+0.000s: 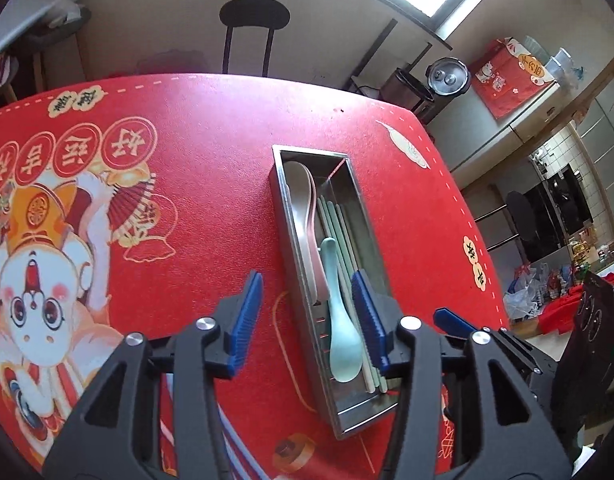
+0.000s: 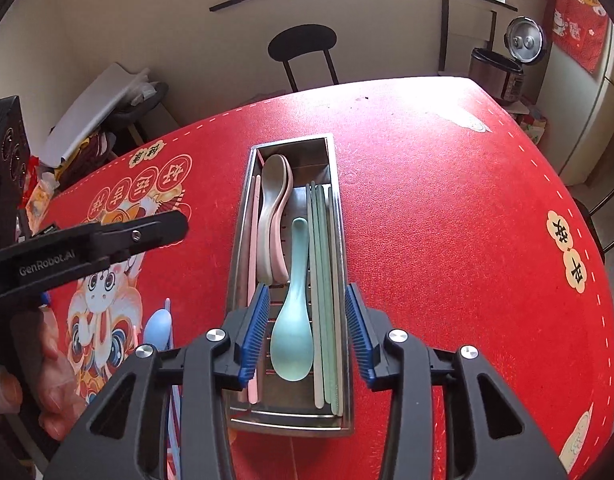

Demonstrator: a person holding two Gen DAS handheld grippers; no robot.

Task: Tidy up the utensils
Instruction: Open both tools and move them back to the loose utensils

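- Utensils sit in a steel tray (image 2: 335,216) lying lengthwise on a red printed tablecloth (image 2: 447,208), near the table's middle.
- Mint-green spoon (image 2: 294,320) lies along the tray's centre, bowl toward the camera, handle pointing away.
- Grey spoon (image 2: 272,196) nested on a pink spoon (image 2: 282,248) at the far left of the tray; a pink chopstick (image 2: 252,240) runs along the left wall.
- Green chopsticks (image 2: 322,280) lie parallel against the right wall.
- Right gripper (image 2: 306,334) — jaws spread, blue pads either side of the green spoon's bowl, not pressing on it.
- Left gripper (image 1: 309,322) — jaws spread too, straddling the tray's left wall and the spoon bowl; nothing pinched.
- Right wrist view: the left tool is held by a hand (image 2: 47,368) at the left edge; a blue spoon (image 2: 158,326) lies on the cloth left of the tray.
- Black chair (image 2: 303,54) beyond the table's far edge.
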